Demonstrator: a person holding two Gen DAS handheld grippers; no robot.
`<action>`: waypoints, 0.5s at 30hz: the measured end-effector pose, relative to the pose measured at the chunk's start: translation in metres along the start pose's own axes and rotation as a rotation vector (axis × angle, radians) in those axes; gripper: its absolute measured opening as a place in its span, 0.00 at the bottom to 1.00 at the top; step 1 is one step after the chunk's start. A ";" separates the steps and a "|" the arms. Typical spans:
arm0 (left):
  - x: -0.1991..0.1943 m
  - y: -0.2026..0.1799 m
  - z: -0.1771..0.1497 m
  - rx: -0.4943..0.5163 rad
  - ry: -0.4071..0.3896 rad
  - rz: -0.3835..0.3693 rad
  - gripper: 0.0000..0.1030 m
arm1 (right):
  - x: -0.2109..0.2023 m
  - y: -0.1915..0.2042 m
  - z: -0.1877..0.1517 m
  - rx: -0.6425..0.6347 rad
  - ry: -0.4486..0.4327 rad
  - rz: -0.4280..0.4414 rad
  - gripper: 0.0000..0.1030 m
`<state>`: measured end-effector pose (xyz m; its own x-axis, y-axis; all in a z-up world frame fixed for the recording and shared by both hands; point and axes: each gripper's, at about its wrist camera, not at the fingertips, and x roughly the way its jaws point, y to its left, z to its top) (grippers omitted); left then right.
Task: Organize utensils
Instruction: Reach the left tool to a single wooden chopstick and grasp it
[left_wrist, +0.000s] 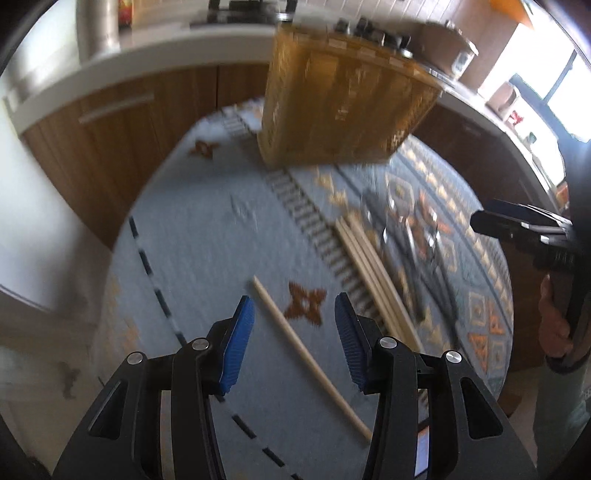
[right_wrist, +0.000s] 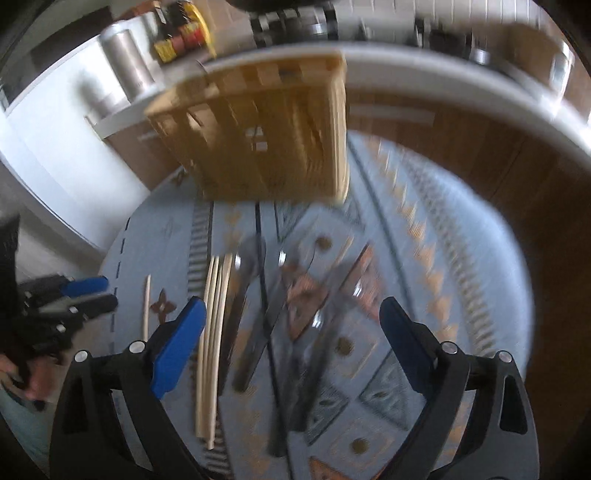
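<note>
Presently itemised, from the utensils outward:

1. Single wooden chopstick (left_wrist: 310, 358), lying alone on the patterned blue tablecloth (left_wrist: 207, 236), just beside the main group. My left gripper (left_wrist: 295, 343) hangs over it, jaws released and empty, one pad either side of the stick, not touching.
2. Bundle of wooden chopsticks (right_wrist: 212, 343), side by side, near the loose one.
3. Dark-handled metal cutlery (right_wrist: 280, 321), blurred; spoons probably, kinds uncertain. My right gripper (right_wrist: 291, 347) stands above it, jaws spread wide, nothing held.
4. Slatted wooden utensil holder (right_wrist: 266, 136), upright at the cloth's far end, well apart from the utensils.

Step in hand, as I judge it: approach for a first pick. Next move calls for lowering the left pads around the stray chopstick and closing squarely; it is thin and may roll.
</note>
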<state>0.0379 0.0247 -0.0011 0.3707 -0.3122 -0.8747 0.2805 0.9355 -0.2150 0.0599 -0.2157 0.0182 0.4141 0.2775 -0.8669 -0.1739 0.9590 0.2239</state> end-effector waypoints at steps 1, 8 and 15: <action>0.004 0.000 -0.001 -0.006 0.013 0.006 0.43 | 0.005 -0.003 0.000 0.017 0.017 0.014 0.88; 0.040 0.014 -0.003 -0.096 0.150 -0.074 0.41 | 0.030 -0.005 0.000 0.049 0.097 0.004 0.88; 0.046 -0.006 -0.003 0.004 0.119 0.011 0.40 | 0.046 0.008 0.017 0.045 0.115 0.026 0.87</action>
<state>0.0508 0.0055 -0.0411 0.2659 -0.2795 -0.9226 0.2805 0.9381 -0.2034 0.0932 -0.1942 -0.0125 0.3045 0.2967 -0.9051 -0.1419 0.9538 0.2650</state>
